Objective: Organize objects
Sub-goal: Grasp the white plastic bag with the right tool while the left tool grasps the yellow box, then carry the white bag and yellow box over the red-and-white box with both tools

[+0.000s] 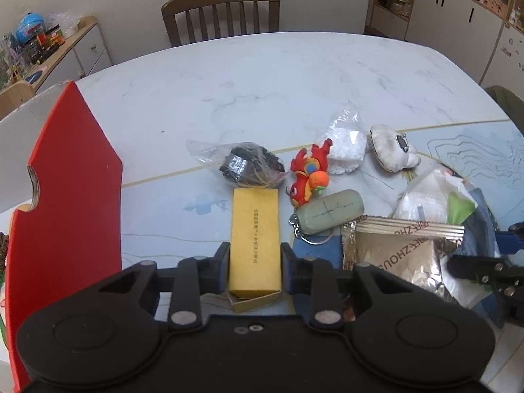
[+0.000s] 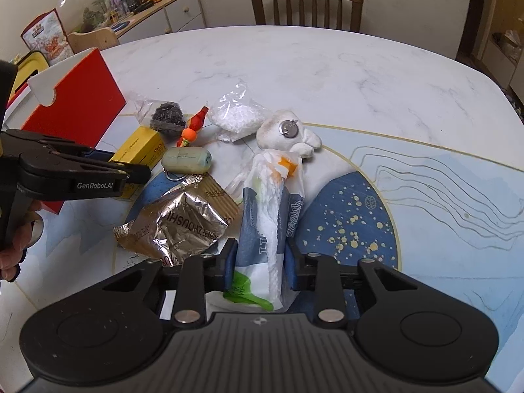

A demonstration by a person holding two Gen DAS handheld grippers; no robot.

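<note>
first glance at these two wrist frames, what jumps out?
Both grippers straddle items: the left gripper brackets the yellow box, the right gripper a white plastic packet. Left of the pile, a big red box stands open. Between them lies clutter: red dragon toy, silver foil pouch.

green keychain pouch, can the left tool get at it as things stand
Probably not right away. The left tool has its jaws around the yellow box, so it looks occupied. The green keychain pouch lies just right of that box with nothing on top, so once the box is released the way seems free.
</note>
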